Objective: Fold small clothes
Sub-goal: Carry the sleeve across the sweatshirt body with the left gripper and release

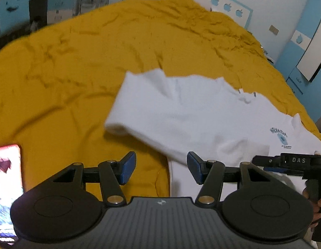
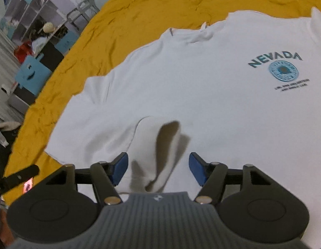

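Note:
A white T-shirt (image 2: 202, 95) with a teal NEVADA print (image 2: 276, 59) lies spread on a yellow bedspread (image 1: 77, 72). In the right wrist view a raised fold of its cloth (image 2: 158, 145) stands between the blue pads (image 2: 119, 170) of my right gripper (image 2: 158, 170). There is a gap on both sides, so the gripper is open. In the left wrist view my left gripper (image 1: 160, 170) is open with nothing between its jaws. It hovers over the bedspread at the shirt's near left edge, where a sleeve (image 1: 123, 124) lies folded in.
A phone with a lit screen (image 1: 6, 186) lies on the bedspread at the left. A black bar marked DAS (image 1: 295, 160), held by a hand (image 1: 318, 207), reaches in from the right. Shelves and blue furniture (image 2: 31, 72) stand beyond the bed's edge.

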`<state>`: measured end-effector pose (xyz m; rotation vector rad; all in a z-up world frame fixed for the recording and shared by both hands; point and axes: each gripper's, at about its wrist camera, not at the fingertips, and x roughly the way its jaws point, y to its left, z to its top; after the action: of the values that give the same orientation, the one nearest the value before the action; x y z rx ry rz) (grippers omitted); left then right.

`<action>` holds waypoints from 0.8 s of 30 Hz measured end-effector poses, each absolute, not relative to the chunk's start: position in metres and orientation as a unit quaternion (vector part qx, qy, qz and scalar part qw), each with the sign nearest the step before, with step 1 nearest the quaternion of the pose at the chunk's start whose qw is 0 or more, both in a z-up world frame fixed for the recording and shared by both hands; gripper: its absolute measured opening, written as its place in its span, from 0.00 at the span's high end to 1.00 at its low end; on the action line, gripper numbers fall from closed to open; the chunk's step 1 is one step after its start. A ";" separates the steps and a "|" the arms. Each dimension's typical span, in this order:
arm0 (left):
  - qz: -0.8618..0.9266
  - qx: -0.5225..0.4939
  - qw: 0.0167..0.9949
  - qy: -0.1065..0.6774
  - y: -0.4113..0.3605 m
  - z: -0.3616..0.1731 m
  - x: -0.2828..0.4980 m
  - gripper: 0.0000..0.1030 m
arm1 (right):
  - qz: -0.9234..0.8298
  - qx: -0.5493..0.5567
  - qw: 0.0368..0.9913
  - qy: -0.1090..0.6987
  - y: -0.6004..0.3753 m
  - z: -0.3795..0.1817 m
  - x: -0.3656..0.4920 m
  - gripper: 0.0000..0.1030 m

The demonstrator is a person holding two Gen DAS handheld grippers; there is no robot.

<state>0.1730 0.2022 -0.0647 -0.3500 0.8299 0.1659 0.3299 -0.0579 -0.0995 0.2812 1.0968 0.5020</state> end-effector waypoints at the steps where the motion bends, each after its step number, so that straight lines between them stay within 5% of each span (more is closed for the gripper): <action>1: 0.080 -0.176 0.895 0.403 0.206 -0.068 0.173 0.36 | 0.239 0.121 0.817 0.511 -0.052 -0.099 0.329 0.72; 4: 0.077 -0.198 0.890 0.405 0.209 -0.080 0.175 0.35 | 0.248 0.099 0.824 0.499 -0.041 -0.090 0.328 0.97; 24: 0.051 -0.363 0.851 0.377 0.242 -0.126 0.229 0.37 | 0.356 0.086 0.882 0.297 0.006 0.102 0.392 1.00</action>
<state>0.2289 0.2422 -0.1261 -0.7637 0.7935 0.1081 0.3921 0.0058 0.1019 0.1800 0.6177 0.7406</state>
